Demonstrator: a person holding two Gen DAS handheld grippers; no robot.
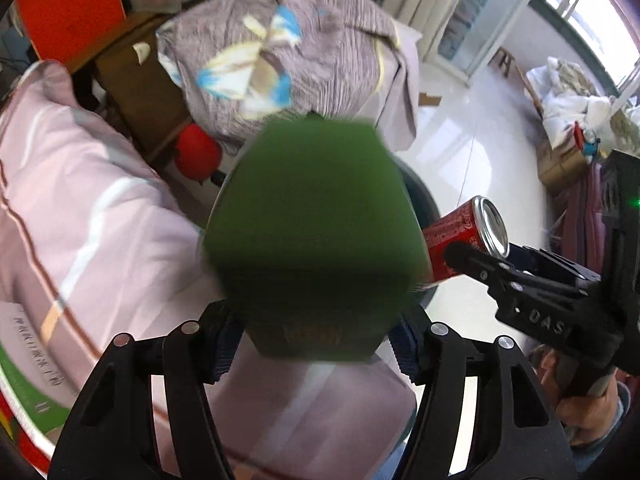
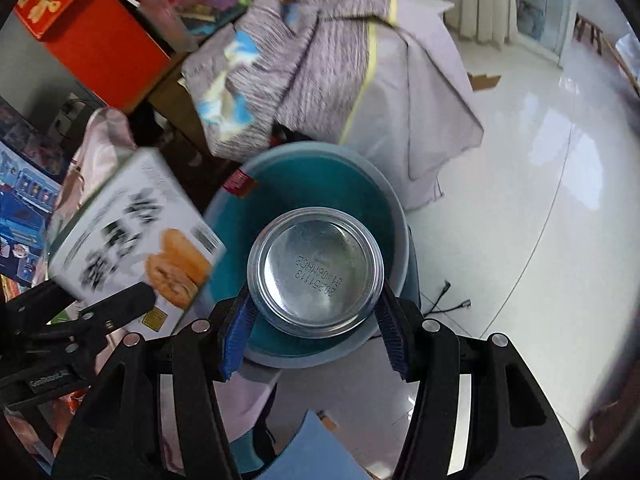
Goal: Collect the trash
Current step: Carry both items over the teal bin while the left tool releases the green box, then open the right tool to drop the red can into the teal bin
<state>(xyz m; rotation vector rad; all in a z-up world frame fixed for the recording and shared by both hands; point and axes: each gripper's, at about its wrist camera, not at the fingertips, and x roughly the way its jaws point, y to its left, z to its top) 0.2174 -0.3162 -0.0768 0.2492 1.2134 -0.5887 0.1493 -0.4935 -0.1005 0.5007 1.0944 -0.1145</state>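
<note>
Right now the left gripper has a green carton between its blue pads; the carton is blurred and fills the middle of the left wrist view, and whether the pads press on its sides cannot be told. In the right wrist view the same carton shows its white printed face with a picture of baked goods, with the left gripper at its lower edge.

The right gripper is closed on a red drink can, its blue pads pressed against both sides. The can's bare metal base faces the right wrist camera, with a printed code on it. Seen from the left wrist, the can is tilted, just beside the carton's right edge, and a hand holds the right gripper's handle.

Directly behind the can is a round teal bin with a grey rim, its mouth open towards the camera. A small red wrapper lies at the bin's upper left rim.

Beyond the bin, a striped grey-lilac quilt with blue and yellow patches is heaped up, with a lilac sheet draped down to the glossy white floor. To the left are a pink striped pillow, a red box and a brown wooden piece of furniture.
</note>
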